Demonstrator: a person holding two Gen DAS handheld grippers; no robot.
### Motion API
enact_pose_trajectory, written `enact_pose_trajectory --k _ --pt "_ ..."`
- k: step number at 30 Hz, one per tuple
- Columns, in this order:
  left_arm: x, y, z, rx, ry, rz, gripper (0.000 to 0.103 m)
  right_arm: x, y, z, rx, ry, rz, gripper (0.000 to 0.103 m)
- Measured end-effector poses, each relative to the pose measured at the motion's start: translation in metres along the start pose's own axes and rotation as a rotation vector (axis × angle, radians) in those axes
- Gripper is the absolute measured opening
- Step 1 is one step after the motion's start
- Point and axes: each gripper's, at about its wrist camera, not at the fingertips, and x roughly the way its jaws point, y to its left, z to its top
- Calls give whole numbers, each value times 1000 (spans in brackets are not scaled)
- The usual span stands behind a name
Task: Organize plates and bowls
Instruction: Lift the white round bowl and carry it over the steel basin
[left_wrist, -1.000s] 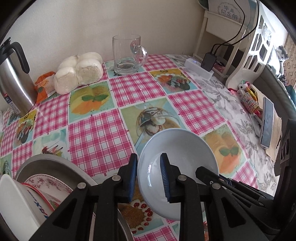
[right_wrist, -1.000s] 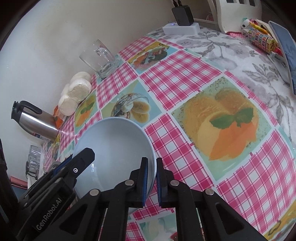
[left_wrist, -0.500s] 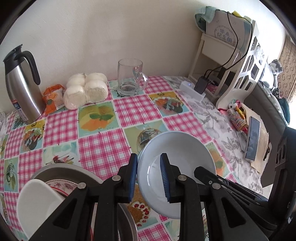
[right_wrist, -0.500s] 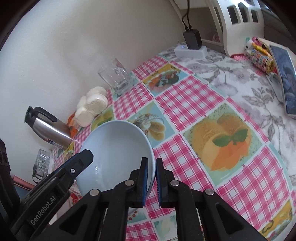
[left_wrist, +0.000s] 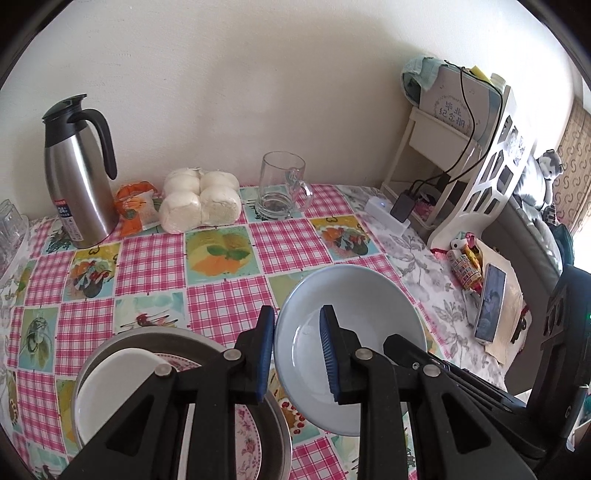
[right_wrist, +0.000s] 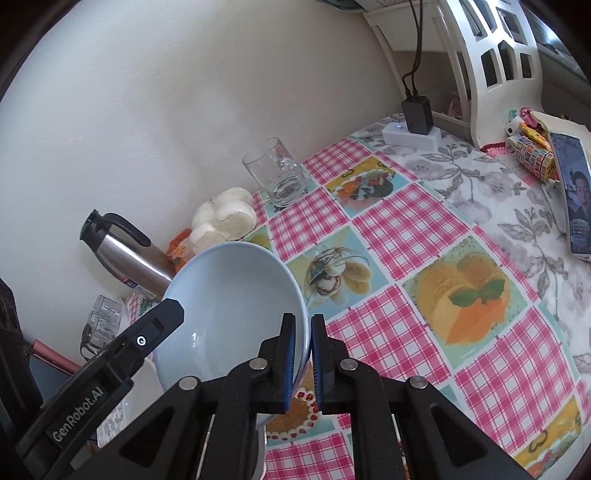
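A pale blue bowl (left_wrist: 354, 317) hangs tilted above the table, held by both grippers. My left gripper (left_wrist: 297, 354) is shut on its left rim, one finger inside and one outside. My right gripper (right_wrist: 303, 360) is shut on the opposite rim of the bowl (right_wrist: 236, 295). Below left, a metal basin (left_wrist: 155, 341) holds a white bowl (left_wrist: 110, 391) and a floral plate (left_wrist: 251, 435).
A steel thermos (left_wrist: 75, 173), a bag of buns (left_wrist: 199, 201) and a glass mug (left_wrist: 282, 188) stand along the wall. A charger block (left_wrist: 388, 218), a phone (left_wrist: 489, 314) and small items lie at the right. Checked tablecloth (left_wrist: 155, 258) covers the table.
Both grippers have lifted the blue bowl up off the table and pulled back. The view now takes in more of the table and the wall.
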Motion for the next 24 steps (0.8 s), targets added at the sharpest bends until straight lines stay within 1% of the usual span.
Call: enact_pose_trajectory --k 4,16,24 --pt "-10 10 -3 -26 -14 -9 26 -3 10 -3 -17 -8 -3 9" --pt "-38 45 -13 -114 -52 -20 26 -7 41 -18 -60 -5 29 9" --pt "-55 78 -21 -208 -73 -38 26 -4 67 -27 -95 2 55 9"
